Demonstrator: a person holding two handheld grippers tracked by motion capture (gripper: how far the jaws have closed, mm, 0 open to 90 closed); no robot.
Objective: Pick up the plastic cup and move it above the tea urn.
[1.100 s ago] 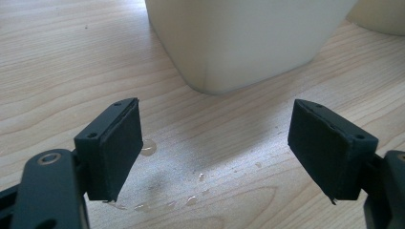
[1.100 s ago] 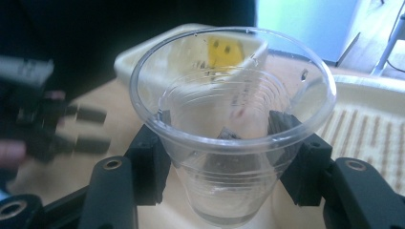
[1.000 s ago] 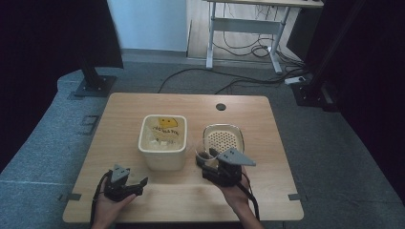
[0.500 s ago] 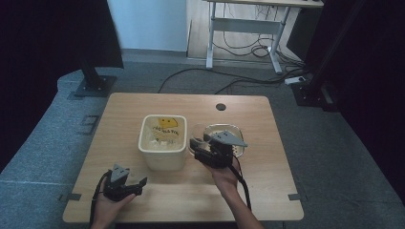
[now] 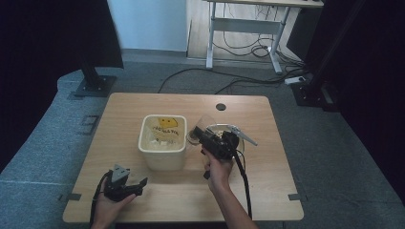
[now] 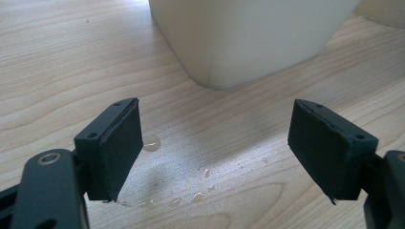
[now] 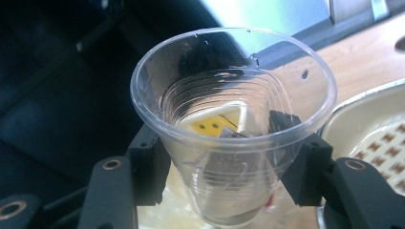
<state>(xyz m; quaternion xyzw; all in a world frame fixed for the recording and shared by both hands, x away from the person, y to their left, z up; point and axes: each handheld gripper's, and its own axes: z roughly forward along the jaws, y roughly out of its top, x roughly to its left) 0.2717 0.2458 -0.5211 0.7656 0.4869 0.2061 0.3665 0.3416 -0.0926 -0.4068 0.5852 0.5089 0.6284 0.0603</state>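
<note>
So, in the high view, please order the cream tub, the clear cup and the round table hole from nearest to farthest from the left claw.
1. Cream tub, just beyond the left claw.
2. Clear cup, right of the tub, in the right claw.
3. Table hole, far edge.

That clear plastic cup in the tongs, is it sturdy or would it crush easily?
The cup looks thin-walled, so it probably flexes and could crack if squeezed. It seems empty, so likely very light. The right tongs grip its ribbed sides.

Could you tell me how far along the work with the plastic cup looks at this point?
Done: the right gripper has the clear plastic cup clamped and lifted. In hand: it holds it beside the cream tub. Left: whatever follows at the tub; the left gripper waits open over water drops.
</note>
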